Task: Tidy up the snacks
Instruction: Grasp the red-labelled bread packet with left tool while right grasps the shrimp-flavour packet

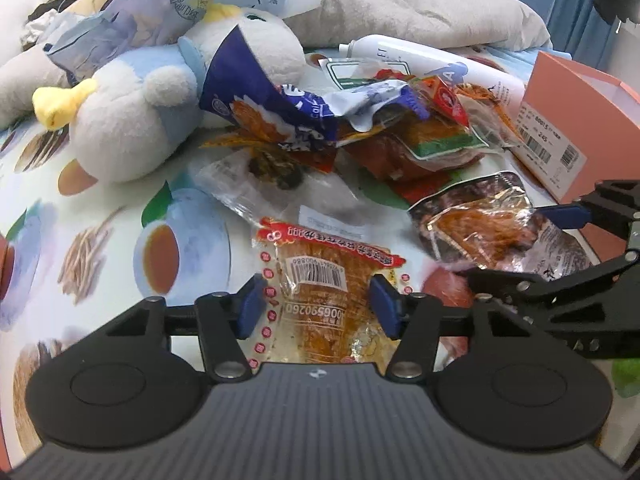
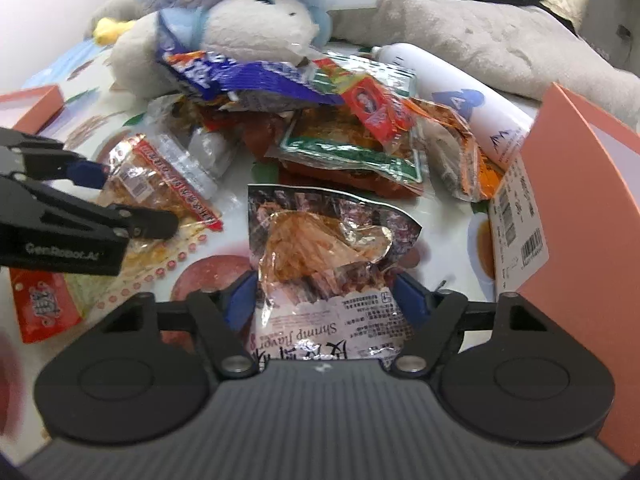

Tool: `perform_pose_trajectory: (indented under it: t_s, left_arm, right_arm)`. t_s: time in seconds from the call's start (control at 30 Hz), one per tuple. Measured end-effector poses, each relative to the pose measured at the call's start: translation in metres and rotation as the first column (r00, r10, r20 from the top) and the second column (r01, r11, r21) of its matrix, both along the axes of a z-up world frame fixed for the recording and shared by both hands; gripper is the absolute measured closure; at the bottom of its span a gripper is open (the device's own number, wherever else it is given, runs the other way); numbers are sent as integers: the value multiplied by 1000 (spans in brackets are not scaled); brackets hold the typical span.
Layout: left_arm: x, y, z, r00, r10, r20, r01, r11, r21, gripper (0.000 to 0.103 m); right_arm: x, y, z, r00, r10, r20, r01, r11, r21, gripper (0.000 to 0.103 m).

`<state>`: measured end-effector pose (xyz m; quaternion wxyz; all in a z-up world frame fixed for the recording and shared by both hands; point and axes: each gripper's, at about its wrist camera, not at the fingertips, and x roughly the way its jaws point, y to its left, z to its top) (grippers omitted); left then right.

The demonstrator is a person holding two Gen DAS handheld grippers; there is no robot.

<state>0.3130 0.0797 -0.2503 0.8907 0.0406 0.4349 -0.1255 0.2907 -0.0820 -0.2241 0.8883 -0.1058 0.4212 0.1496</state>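
Observation:
A clear snack packet with a red dotted border and barcodes (image 1: 320,276) lies flat on the patterned cloth. My left gripper (image 1: 318,306) straddles it, blue pads close to its side edges, and the packet is not crumpled. The right wrist view shows the same packet (image 2: 160,188) and left gripper (image 2: 124,200) at the left. A dark foil "Shrimp flavor" packet (image 2: 320,240) lies between the pads of my right gripper (image 2: 326,304), which stands wide around it. From the left wrist camera, this packet (image 1: 480,224) and the right gripper (image 1: 520,244) are at the right.
A heap of snack packets (image 1: 400,136) lies beyond both grippers, with a blue packet (image 1: 260,96) on top. A plush toy (image 1: 132,120) sits at the left and a white bottle (image 1: 420,56) behind the heap. A pink box (image 2: 580,200) stands right. A red packet (image 2: 44,308) lies at the near left.

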Motion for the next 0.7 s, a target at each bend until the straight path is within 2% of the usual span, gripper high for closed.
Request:
perform_pose_trajectory:
  t_s: [0.07, 0.2, 0.4, 0.6, 0.7]
  left_arm:
    - [-6, 0, 1, 1000, 13, -4, -13, 1000, -9, 43]
    - [-20, -1, 3, 999, 34, -3, -34, 999, -17, 48]
    - [-44, -4, 5, 995, 93, -30, -96, 991, -95, 54]
    - [-64, -11, 8, 989, 138, -59, -145, 980, -136, 63]
    - [-75, -15, 10, 984, 161, -76, -172, 969, -179, 66]
  right_arm:
    - [-4, 5, 2, 999, 32, -6, -32, 999, -10, 27]
    - [-14, 3, 2, 999, 28, -29, -27, 999, 25, 28]
    - [-34, -6, 6, 998, 7, -58, -5, 999, 43, 28]
    - [-56, -20, 8, 997, -20, -69, 24, 998, 59, 28]
    - [-66, -27, 11, 997, -39, -68, 44, 997, 69, 32]
